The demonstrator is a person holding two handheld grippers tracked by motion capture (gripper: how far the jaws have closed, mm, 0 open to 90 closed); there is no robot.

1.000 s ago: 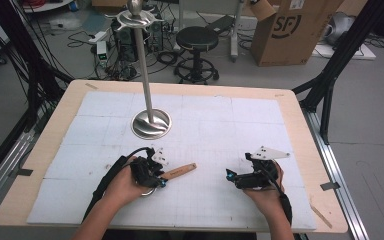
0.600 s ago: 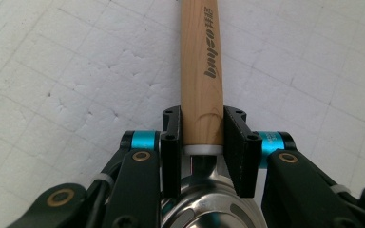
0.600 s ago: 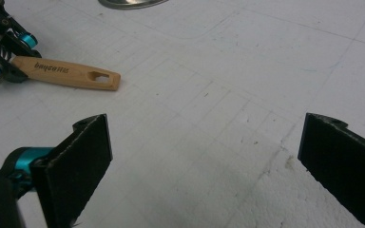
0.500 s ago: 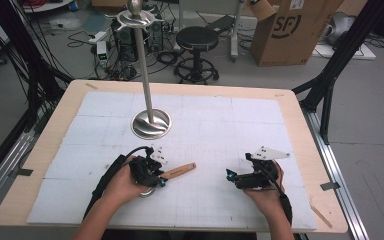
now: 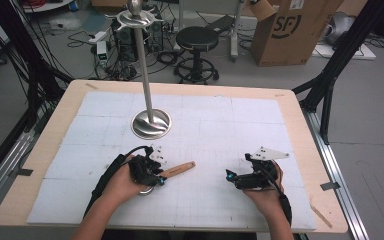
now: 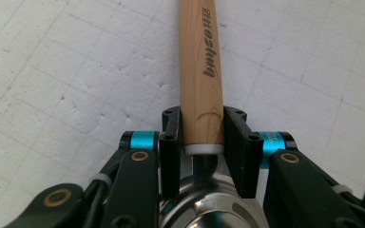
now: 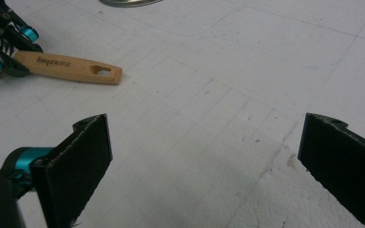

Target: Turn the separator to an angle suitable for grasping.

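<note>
A utensil with a wooden handle [image 5: 179,170] and a metal head lies on the white mat, front left of centre. My left gripper [image 5: 160,176] is shut on the handle near the metal end. In the left gripper view the two black jaws clamp the handle [image 6: 201,61] just above its white collar, and the shiny metal head [image 6: 209,204] sits below them. My right gripper [image 5: 228,176] rests low over the mat at the front right, open, pointing left toward the utensil. Its jaws stand wide apart over bare mat in the right gripper view [image 7: 204,152], with the handle [image 7: 69,66] farther off at the upper left.
A tall metal stand with a round base [image 5: 151,123] rises from the mat behind the left hand. The white gridded mat [image 5: 220,125] covers the wooden table. Beyond the table are a stool [image 5: 196,39], a cardboard box [image 5: 290,30] and cables on the floor.
</note>
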